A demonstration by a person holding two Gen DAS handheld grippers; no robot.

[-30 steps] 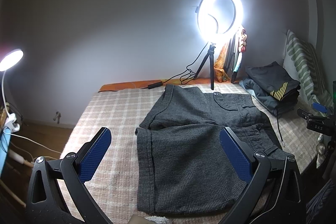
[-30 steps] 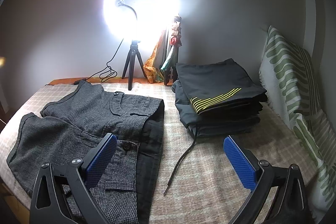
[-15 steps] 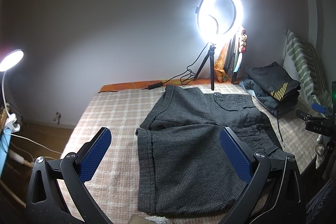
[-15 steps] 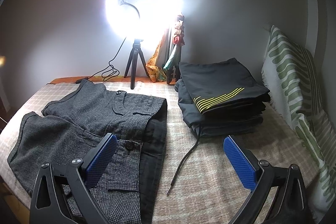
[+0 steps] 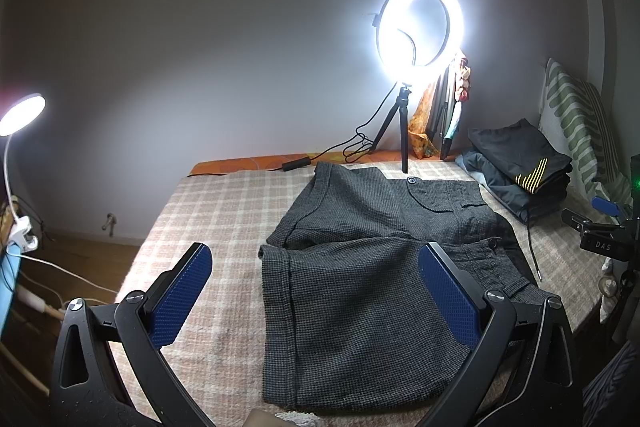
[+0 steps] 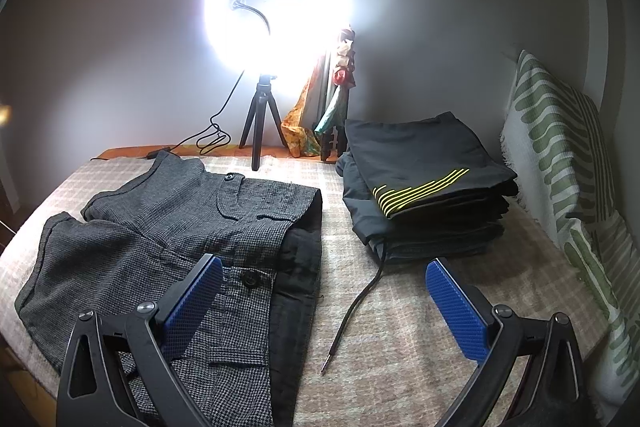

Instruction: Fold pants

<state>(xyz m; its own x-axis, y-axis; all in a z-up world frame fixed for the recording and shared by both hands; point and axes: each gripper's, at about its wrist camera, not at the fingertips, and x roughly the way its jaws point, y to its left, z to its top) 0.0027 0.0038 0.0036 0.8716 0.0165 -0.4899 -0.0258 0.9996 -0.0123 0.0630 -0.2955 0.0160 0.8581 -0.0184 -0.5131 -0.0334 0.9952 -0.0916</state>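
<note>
Lying flat, grey houndstooth pants [image 5: 360, 267], legs cuffed

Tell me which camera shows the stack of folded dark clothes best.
The right wrist view. The stack of folded dark clothes sits near centre there, with its yellow stripes, layered edges and dangling drawstring all clear. The left wrist view shows the stack small and distorted at its right edge.

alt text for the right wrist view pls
Gray shorts lie flat on a plaid bedspread, under the open right gripper. Beside them sits a stack of dark folded clothes; a lit ring light stands behind.
</note>
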